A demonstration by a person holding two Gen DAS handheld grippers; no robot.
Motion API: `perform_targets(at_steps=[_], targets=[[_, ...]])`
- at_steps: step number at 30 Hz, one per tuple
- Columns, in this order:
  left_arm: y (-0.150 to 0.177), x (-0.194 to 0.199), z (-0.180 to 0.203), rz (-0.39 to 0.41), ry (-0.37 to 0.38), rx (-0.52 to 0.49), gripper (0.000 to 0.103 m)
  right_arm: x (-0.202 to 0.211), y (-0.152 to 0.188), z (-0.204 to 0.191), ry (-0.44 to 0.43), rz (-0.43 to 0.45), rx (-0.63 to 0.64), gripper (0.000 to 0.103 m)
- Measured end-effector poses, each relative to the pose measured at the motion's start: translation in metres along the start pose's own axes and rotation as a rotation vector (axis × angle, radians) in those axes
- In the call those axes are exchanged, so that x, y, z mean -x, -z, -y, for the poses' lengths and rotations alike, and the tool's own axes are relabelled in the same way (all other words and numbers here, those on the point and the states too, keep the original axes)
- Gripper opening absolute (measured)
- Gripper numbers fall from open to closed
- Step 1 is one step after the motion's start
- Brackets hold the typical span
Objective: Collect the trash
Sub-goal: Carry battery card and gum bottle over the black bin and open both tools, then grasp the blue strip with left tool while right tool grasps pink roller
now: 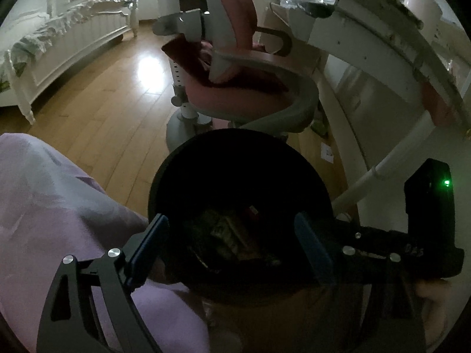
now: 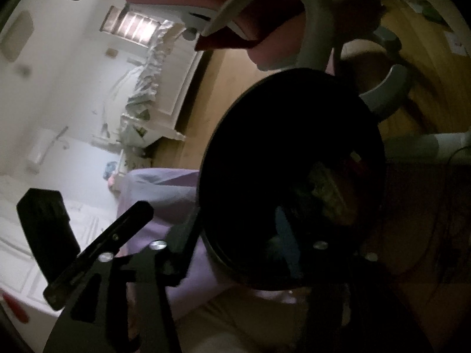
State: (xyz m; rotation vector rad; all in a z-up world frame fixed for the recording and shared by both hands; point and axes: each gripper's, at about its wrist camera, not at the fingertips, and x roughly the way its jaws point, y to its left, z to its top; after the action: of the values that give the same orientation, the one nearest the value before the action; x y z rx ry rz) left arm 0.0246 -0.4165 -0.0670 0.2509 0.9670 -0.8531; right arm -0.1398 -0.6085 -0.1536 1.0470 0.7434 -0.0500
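Observation:
A round black bin (image 1: 235, 138) stands on the wooden floor in front of the chair. Crumpled wrappers and paper (image 1: 229, 235) lie in its dark bottom. My left gripper (image 1: 232, 244) hangs over the bin's mouth. It is open, its blue pads (image 1: 150, 241) are wide apart and nothing is between them. In the right wrist view the same bin (image 2: 235, 103) fills the middle, with the trash (image 2: 326, 188) inside. My right gripper (image 2: 235, 229) is open over the bin's near rim and holds nothing. Its view is dark and blurred.
A pink and grey swivel chair (image 1: 235, 82) stands just behind the bin, and a white desk (image 1: 382, 44) is to the right. The person's lilac clothing (image 1: 59, 206) is at the left. A white bed (image 1: 59, 44) lines the far left. A paper scrap (image 1: 326, 153) lies on the floor.

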Motion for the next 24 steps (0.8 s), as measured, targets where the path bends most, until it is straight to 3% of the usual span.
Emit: perform_targets(at_steps=[5, 11, 24], targets=[[0.006, 0.028, -0.008, 0.048, -0.017, 0.019, 0.090, 0.001, 0.005, -0.021, 0.005, 0.006, 0.045, 0.058], [0.025, 0.078, -0.042, 0.115, -0.077, 0.085, 0.090, -0.005, 0.017, -0.055, 0.009, -0.017, 0.133, 0.058], [0.111, 0.187, -0.187, 0.215, -0.339, 0.353, 0.091, -0.041, 0.064, -0.159, -0.009, -0.112, 0.391, 0.058]])
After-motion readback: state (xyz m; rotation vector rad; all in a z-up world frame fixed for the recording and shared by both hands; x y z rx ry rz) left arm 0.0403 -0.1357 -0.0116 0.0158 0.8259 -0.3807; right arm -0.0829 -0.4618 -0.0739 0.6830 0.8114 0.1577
